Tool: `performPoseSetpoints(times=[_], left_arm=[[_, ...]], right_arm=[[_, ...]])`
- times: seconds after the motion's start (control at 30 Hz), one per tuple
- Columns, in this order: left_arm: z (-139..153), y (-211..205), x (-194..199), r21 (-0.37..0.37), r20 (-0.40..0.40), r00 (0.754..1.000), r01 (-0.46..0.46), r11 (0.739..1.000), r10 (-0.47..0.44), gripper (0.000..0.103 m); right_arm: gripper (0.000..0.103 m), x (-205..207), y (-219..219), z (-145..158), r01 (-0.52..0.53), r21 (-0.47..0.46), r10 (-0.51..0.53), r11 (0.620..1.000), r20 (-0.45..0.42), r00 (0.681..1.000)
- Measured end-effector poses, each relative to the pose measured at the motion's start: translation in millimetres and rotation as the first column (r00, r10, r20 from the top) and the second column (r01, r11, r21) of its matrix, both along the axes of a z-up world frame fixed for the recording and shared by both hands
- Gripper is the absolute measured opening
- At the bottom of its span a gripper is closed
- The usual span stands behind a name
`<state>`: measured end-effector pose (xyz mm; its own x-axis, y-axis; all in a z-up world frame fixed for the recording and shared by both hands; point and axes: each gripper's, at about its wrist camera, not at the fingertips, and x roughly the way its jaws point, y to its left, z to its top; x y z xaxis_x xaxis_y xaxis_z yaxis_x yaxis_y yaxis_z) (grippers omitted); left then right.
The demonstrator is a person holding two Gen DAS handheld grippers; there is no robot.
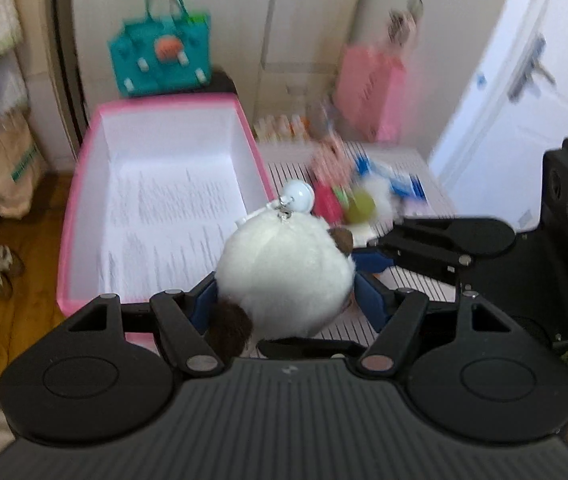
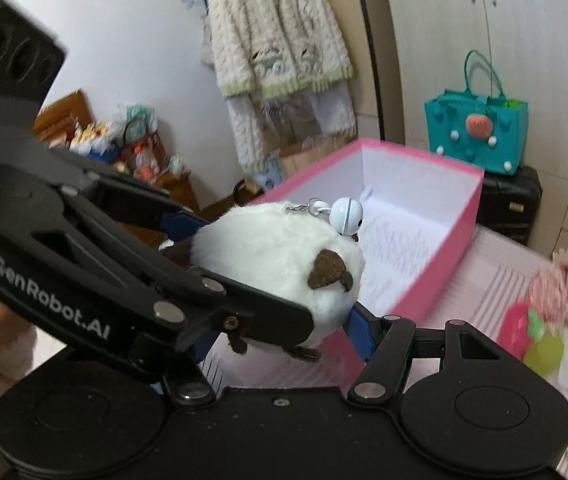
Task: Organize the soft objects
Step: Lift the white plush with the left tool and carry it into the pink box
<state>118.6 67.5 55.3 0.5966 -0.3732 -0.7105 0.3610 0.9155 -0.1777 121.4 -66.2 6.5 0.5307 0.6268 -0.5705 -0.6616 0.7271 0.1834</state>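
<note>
A round white plush toy [image 1: 284, 276] with brown ears and a small white bell [image 1: 300, 196] hangs in the air, held from two sides. My left gripper [image 1: 288, 300] is shut on it, its blue pads [image 1: 204, 300] pressing both flanks. My right gripper [image 2: 280, 332] reaches in from the other side and is shut on the same plush toy [image 2: 276, 256]. One of its blue pads [image 2: 360, 328] shows; the other is hidden behind the left gripper. Just beyond the toy stands a pink box [image 1: 84, 184] with a white, empty inside, seen too in the right wrist view as the pink box [image 2: 456, 240].
Several soft things lie heaped on the striped surface [image 1: 416, 168] right of the box: a pink knitted piece [image 2: 560, 284], a red item, a green ball [image 1: 360, 208], white fluff. A teal bag [image 1: 160, 60] stands on a black case behind. Wardrobe doors and a hanging cardigan [image 2: 276, 32] stand behind.
</note>
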Motion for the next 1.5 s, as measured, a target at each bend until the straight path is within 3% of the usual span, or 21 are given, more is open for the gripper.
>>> performPoseSetpoints(times=[0.1, 0.2, 0.43, 0.67, 1.0, 1.13, 1.2, 1.3, 1.4, 1.5], left_arm=[[6, 3, 23, 0.004, 0.078, 0.996, -0.040, 0.999, 0.039, 0.072], [8, 6, 51, 0.023, 0.106, 0.994, -0.043, 0.999, 0.040, 0.072], [-13, 19, 122, -0.025, 0.077, 0.996, -0.050, 0.998, 0.052, 0.068], [-48, 22, 173, -0.044, -0.029, 0.999, -0.044, 0.998, 0.043, 0.063], [-86, 31, 224, -0.102, -0.192, 0.979, -0.095, 0.990, 0.074, 0.059], [-94, 32, 233, -0.114, -0.209, 0.973, -0.119, 0.986, 0.093, 0.059], [-96, 34, 236, -0.121, -0.213, 0.972, -0.129, 0.984, 0.101, 0.059], [-100, 38, 239, -0.135, -0.228, 0.968, -0.138, 0.981, 0.104, 0.058], [-100, 37, 236, -0.099, -0.194, 0.975, -0.127, 0.987, 0.106, 0.054], [-98, 38, 234, -0.096, -0.182, 0.977, -0.127, 0.987, 0.108, 0.052]], right_arm=[[0.070, 31, 12, 3, 0.013, 0.010, -0.013, 1.000, 0.035, 0.999], [0.070, 64, 18, 3, 0.015, 0.010, -0.015, 1.000, 0.057, 0.998], [0.070, 124, 25, -8, 0.025, -0.019, -0.022, 1.000, 0.111, 0.994], [0.070, 170, 30, -32, 0.048, -0.088, -0.045, 0.995, 0.041, 0.998], [0.074, 195, 51, -51, 0.069, -0.299, -0.039, 0.952, 0.105, 0.994], [0.073, 194, 57, -58, 0.081, -0.355, -0.023, 0.931, 0.164, 0.986], [0.064, 194, 60, -60, 0.096, -0.380, -0.028, 0.920, 0.181, 0.983], [0.063, 193, 63, -62, 0.126, -0.425, -0.036, 0.896, 0.213, 0.976], [0.063, 192, 66, -64, 0.157, -0.462, -0.041, 0.873, 0.252, 0.967], [0.064, 189, 64, -61, 0.172, -0.465, -0.047, 0.869, 0.269, 0.962]])
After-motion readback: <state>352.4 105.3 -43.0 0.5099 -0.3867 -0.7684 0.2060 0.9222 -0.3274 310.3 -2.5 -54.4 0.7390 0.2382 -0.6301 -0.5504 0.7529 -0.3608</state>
